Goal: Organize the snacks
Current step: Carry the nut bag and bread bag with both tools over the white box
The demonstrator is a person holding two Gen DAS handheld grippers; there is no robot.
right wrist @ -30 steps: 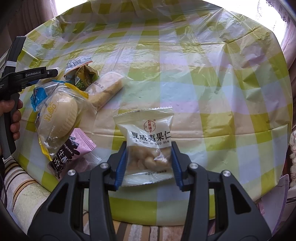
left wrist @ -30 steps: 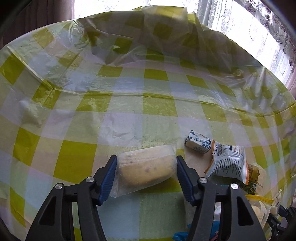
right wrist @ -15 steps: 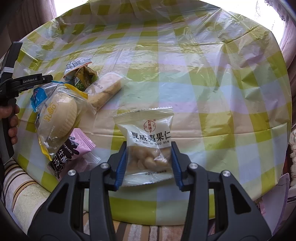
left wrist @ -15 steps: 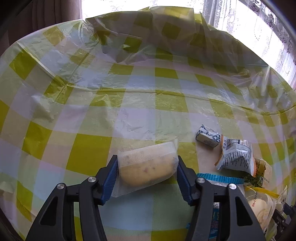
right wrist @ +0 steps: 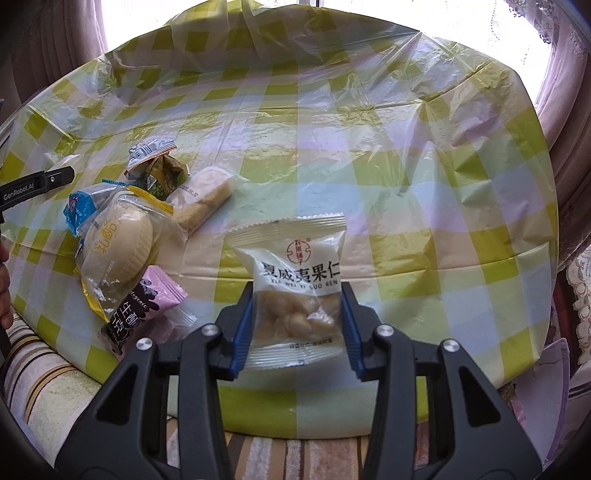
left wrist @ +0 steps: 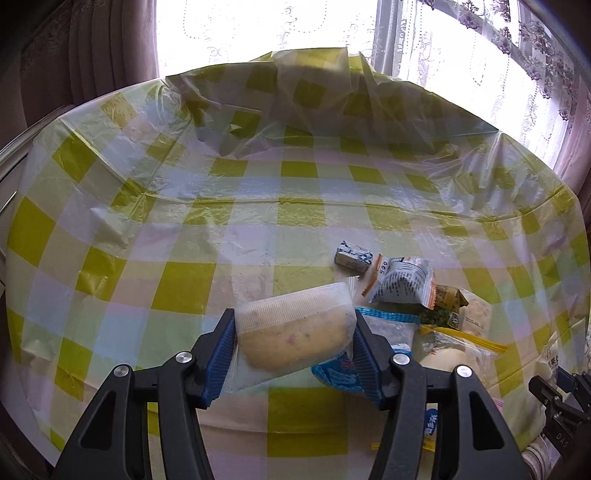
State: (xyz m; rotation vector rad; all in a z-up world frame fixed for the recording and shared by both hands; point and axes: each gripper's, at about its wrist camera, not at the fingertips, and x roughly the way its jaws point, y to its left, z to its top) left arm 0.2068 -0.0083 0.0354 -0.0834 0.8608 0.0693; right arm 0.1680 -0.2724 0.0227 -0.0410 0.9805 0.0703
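My left gripper (left wrist: pixel 293 350) is shut on a clear-wrapped yellow cake (left wrist: pixel 295 332) and holds it above the checked tablecloth (left wrist: pixel 147 221). My right gripper (right wrist: pixel 297 332) is shut on a white macadamia nut packet (right wrist: pixel 295 273) and holds it over the table's near edge. A pile of snacks lies on the table: a round bun in a clear bag (right wrist: pixel 118 240), a pink packet (right wrist: pixel 144 314), a long biscuit pack (right wrist: pixel 203 199), a green packet (right wrist: pixel 162 173) and a blue packet (right wrist: pixel 79 206).
In the left wrist view a small blue-white box (left wrist: pixel 352 256) and a white-orange packet (left wrist: pixel 402 282) lie right of the held cake. Curtains and a bright window (left wrist: pixel 258 33) stand behind the table. A striped seat (right wrist: pixel 44 373) is below the near edge.
My left gripper has lifted and pulled back with the cake, so more of the table and snack pile shows. My right gripper has stayed almost still with the nut packet.
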